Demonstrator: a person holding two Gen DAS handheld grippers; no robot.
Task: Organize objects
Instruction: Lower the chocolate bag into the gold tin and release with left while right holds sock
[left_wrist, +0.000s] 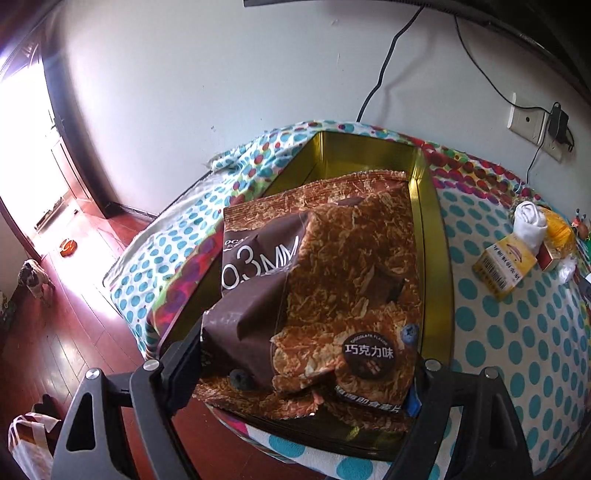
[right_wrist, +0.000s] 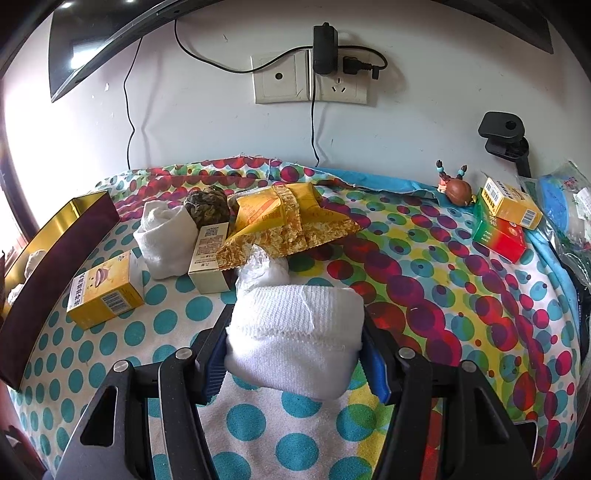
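Left gripper (left_wrist: 306, 373) clamps the snack bag (left_wrist: 321, 280) over the gold tin (left_wrist: 430, 206); lower it flat before releasing. Right gripper (right_wrist: 293, 354) appears clamped on the white sock roll (right_wrist: 295, 332).

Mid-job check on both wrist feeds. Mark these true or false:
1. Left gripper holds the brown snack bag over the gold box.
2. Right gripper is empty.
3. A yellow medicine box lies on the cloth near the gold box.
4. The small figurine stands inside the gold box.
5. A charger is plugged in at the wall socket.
1. True. The left gripper grips the brown snack bag above the gold box.
2. False. The right gripper is shut on a rolled white sock.
3. True. The yellow medicine box lies on the dotted cloth beside it.
4. False. The figurine stands on the cloth near the wall.
5. True. The charger sits at the wall socket.
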